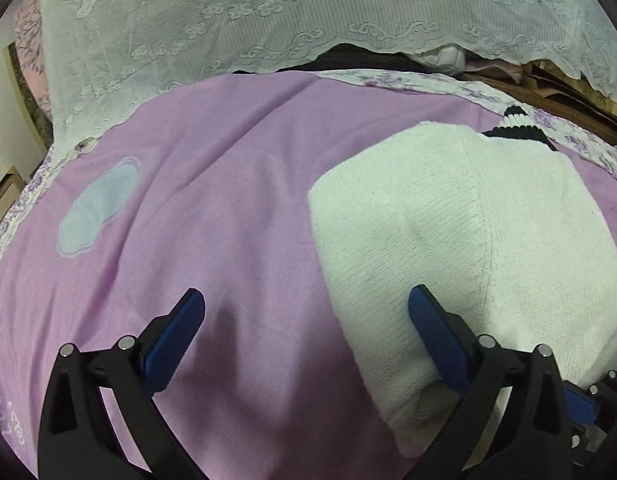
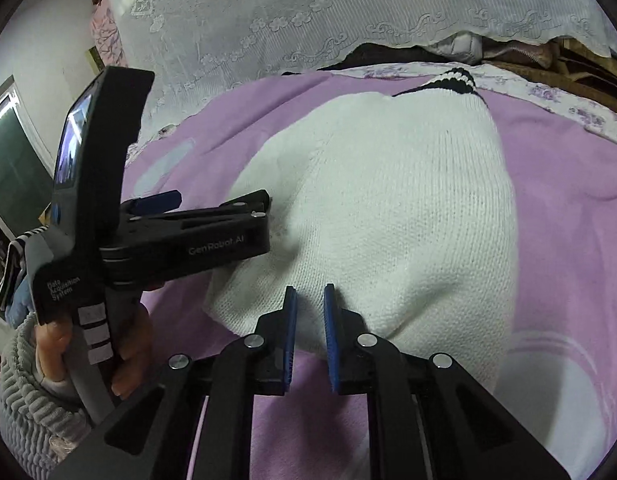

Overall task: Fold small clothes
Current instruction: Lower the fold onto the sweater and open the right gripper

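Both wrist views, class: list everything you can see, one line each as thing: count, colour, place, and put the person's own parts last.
White knitted sweater with black-striped collar: one, white, lying folded on the blanket, collar at the far end.
Lilac fleece blanket: one, lilac, spread under the sweater.
Pale blue cloud-shaped patch: one, pale blue, on the blanket, left of the sweater.
White floral lace cloth: one, white, draped behind the blanket.
Purple-flowered sheet: one, white and purple, at the blanket's far edge.
Left gripper: one, black with blue pads, open at the sweater's left edge.
Right gripper: one, black with blue pads, narrowly open at the sweater's near edge.
Left hand: one, grey-sleeved, holding the left gripper's handle.
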A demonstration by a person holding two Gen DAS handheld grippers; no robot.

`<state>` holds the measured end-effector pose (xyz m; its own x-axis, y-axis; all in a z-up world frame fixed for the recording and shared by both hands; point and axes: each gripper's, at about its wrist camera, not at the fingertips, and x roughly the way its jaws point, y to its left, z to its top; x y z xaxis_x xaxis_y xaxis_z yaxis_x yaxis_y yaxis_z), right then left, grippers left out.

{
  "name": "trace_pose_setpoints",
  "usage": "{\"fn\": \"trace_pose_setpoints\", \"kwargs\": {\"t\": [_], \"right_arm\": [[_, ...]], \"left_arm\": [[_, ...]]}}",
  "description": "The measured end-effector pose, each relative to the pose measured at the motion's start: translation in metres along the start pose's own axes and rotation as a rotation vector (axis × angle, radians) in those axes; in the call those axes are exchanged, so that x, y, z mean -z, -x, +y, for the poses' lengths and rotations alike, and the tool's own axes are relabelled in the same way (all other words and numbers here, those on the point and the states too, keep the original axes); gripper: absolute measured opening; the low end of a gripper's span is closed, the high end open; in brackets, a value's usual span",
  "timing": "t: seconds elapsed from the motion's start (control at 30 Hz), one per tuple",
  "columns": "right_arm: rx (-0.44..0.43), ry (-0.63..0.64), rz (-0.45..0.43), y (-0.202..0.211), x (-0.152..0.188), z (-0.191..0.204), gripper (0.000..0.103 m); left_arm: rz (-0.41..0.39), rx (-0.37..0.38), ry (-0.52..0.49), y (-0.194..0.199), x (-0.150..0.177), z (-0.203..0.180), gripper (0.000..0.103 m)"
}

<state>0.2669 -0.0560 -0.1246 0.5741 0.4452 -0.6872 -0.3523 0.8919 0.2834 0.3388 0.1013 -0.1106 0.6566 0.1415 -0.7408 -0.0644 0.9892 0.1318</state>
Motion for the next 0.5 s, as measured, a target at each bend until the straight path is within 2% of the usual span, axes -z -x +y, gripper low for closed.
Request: {"fn": "trace_pose_setpoints", "kwargs": {"t": [0.07, 0.17, 0.27, 0.4, 0.5], "right_arm": [[-0.006, 0.033, 0.012, 0.002, 0.0, 0.003, 0.014], [-0.083, 0.007, 0.009, 0.019, -0.01, -0.006, 0.014], [-0.066, -0.036, -0.115, 0.049, -0.034, -0.028, 0.016], [-0.005, -0.134, -0.148, 0.05, -0.076, -0.068, 0.015], [0.007, -0.16, -0.111, 0.021, -0.106, -0.081, 0.015]], "left_arm": [[-0.007, -0.014, 0.009, 0.003, 0.004, 0.001, 0.099], [0.001, -0.033, 0.039, 0.007, 0.006, 0.011, 0.099], [0.034, -0.034, 0.075, 0.01, 0.004, 0.02, 0.099], [-0.007, 0.026, 0.102, 0.031, -0.013, 0.02, 0.099], [0.006, 0.105, 0.057, 0.033, -0.023, -0.002, 0.099]]}}
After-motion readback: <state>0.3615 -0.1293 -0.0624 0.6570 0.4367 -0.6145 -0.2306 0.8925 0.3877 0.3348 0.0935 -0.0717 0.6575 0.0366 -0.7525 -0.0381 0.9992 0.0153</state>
